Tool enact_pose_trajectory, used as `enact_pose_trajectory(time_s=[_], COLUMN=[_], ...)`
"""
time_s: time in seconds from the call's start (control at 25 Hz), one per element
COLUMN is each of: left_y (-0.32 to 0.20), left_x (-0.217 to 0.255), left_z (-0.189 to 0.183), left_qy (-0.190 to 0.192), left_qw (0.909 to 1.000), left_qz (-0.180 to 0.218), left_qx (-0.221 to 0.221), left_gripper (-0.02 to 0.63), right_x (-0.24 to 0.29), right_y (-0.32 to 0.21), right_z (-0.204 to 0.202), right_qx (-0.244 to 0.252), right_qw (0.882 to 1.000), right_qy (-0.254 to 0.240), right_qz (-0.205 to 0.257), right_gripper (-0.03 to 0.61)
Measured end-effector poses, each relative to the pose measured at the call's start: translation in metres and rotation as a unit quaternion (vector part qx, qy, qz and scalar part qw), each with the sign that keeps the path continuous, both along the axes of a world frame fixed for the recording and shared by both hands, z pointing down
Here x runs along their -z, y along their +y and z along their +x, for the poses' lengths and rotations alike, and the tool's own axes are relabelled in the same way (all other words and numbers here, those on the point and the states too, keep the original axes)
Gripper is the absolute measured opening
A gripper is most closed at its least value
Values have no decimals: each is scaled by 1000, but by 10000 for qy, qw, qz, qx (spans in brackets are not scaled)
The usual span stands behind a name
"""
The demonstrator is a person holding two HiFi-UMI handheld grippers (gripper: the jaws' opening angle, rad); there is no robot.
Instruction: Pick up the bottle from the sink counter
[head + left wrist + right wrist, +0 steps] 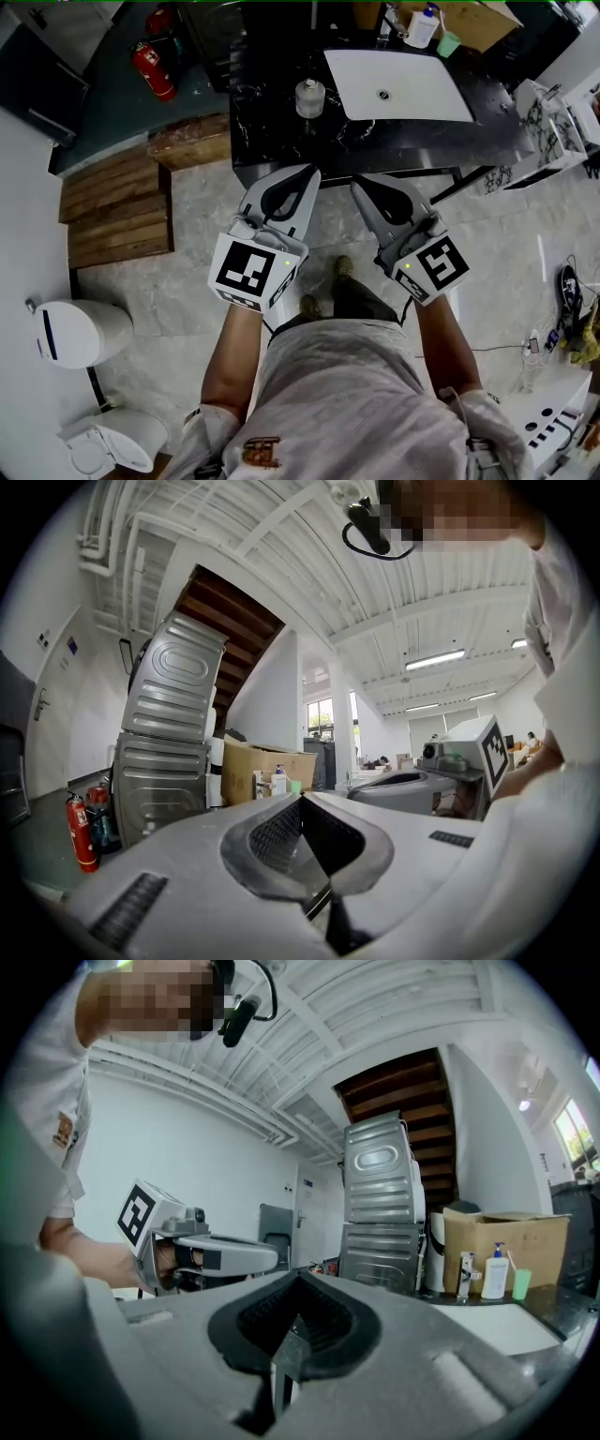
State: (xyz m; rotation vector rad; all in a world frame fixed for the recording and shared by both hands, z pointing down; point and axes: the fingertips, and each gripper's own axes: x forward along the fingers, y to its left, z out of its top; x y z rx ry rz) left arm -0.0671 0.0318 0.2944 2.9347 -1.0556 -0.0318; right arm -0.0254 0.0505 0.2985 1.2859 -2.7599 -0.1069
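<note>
A small clear bottle (310,97) with a white cap stands on the black sink counter (272,141), left of the white basin (398,86). A white pump bottle (422,27) (494,1277) (278,782) and a green cup (448,43) (521,1283) stand at the counter's back by the faucet (464,1274). My left gripper (309,174) (302,800) and right gripper (360,184) (298,1280) are side by side just short of the counter's front edge, both shut and holding nothing. The clear bottle lies a little beyond the left gripper's tip.
A red fire extinguisher (155,70) (81,832) stands on the floor to the left, with wooden steps (117,206) and a toilet (84,333) nearer me. A cardboard box (473,14) sits behind the sink. Two stacked metal machines (167,752) (380,1227) stand further back. Cables lie at the right.
</note>
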Motion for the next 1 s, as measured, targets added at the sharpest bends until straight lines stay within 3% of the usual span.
enact_pose_trajectory(time_s=[0.44, 1.0], left_y=[-63, -167], left_x=[-12, -26], left_z=[10, 37], left_qy=[-134, -310], left_qw=[9997, 9966], left_qz=[-68, -206], left_qx=[179, 738], left_gripper=[2, 5], right_x=[-12, -18], right_y=[-70, -183], right_z=[14, 53], right_qx=[127, 623], right_qw=[9998, 9978], right_qy=[-113, -196], right_qz=[-46, -128], right_gripper=[1, 2])
